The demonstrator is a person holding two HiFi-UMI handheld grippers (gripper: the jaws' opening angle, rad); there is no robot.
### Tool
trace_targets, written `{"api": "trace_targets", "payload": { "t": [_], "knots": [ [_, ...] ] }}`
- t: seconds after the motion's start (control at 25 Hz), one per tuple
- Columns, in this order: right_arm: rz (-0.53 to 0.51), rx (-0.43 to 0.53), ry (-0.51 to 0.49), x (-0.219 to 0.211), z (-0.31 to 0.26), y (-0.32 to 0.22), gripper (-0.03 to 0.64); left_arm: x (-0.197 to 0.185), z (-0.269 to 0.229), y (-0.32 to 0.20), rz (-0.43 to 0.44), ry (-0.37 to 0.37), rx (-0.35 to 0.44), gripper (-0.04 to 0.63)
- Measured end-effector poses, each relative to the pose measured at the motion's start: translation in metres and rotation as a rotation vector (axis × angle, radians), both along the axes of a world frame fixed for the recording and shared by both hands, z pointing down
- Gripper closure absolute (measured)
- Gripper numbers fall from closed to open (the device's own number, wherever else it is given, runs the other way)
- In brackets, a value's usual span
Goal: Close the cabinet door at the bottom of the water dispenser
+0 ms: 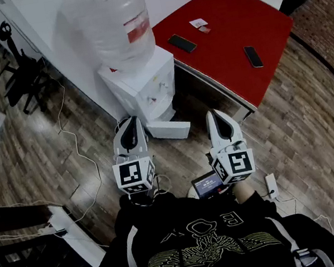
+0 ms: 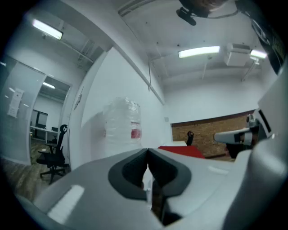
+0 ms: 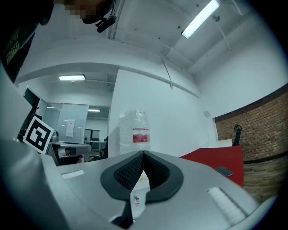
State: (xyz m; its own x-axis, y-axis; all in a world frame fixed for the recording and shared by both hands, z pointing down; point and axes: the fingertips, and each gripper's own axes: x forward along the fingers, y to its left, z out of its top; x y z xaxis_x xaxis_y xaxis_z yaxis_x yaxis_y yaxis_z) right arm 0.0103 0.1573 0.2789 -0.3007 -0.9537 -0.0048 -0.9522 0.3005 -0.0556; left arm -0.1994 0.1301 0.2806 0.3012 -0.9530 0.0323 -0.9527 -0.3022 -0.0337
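The white water dispenser (image 1: 143, 86) stands against the wall with a large clear bottle (image 1: 111, 18) on top. Its bottom cabinet door (image 1: 170, 129) stands swung out over the floor towards me. My left gripper (image 1: 128, 123) is held level just left of the door, with its jaws shut and nothing between them. My right gripper (image 1: 213, 115) is level to the door's right, apart from it, also shut and empty. In the left gripper view, the left gripper (image 2: 147, 150) faces the bottle (image 2: 121, 121). In the right gripper view, the right gripper (image 3: 144, 153) faces the bottle (image 3: 134, 132) as well.
A red table (image 1: 225, 25) with two phones (image 1: 182, 43) (image 1: 253, 56) stands right of the dispenser. A black office chair (image 1: 24, 74) is at the left. Cables (image 1: 69, 136) trail over the wood floor. A small screen device (image 1: 207, 184) and a power strip (image 1: 271, 185) lie near my feet.
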Motion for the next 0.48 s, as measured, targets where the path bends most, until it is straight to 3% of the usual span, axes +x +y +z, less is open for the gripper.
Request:
{"api": "trace_targets", "payload": {
  "t": [0.28,0.48],
  "knots": [
    [0.004,-0.006,-0.011,0.009,0.012,-0.041,0.618,0.009,0.002,-0.041,0.019,0.037,0.025,0.589],
    [0.013,-0.015,-0.001,0.001,0.015,-0.082,0.618,0.019,0.007,-0.078,0.129,0.048,0.034,0.589]
  ]
}}
